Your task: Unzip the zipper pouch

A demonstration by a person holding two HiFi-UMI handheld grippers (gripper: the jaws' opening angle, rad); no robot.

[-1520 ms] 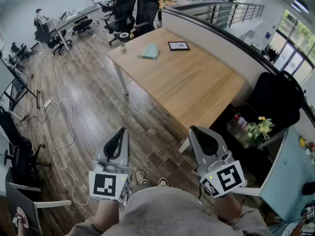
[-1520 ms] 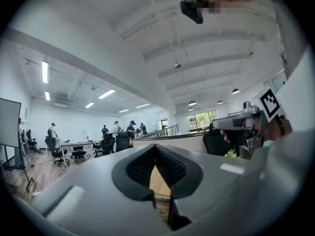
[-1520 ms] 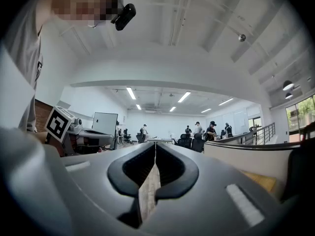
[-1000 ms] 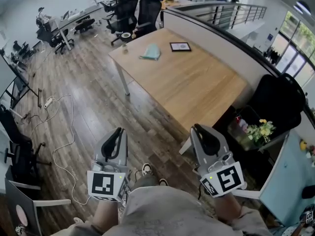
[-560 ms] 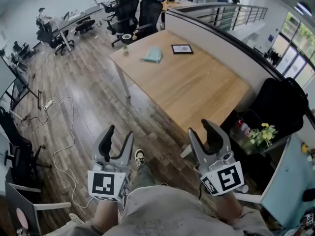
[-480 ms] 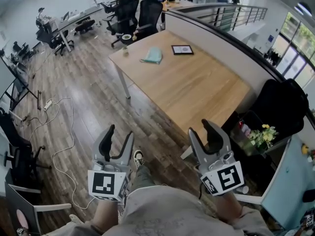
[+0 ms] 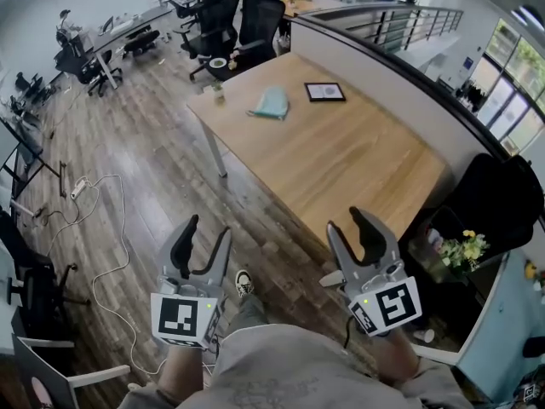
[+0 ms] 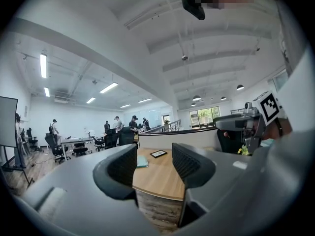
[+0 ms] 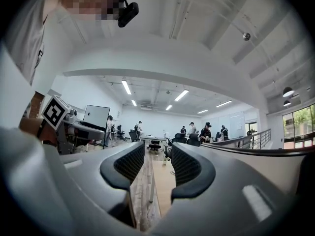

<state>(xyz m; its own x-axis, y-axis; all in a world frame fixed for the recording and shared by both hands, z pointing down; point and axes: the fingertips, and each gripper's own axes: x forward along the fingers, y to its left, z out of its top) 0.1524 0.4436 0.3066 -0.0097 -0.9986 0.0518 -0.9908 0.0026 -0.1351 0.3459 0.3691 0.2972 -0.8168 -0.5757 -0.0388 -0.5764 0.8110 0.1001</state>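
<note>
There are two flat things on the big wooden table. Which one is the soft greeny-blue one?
The pale teal fabric pouch, the left one of the two. The other thing, a black-framed rectangular card, has straight dark edges and a pale middle.

Head view: set on the person's head, faced forward and steeply down; left gripper (image 7: 201,244) and right gripper (image 7: 358,227) close below, wooden surface (image 7: 358,152) well beyond. Left gripper view: rode behind its own jaws, faced level toward that surface. Right gripper view: same mounting, faced along one edge of the surface. Shared by all three: the surface; each gripper view caught the other gripper at its margin.
</note>
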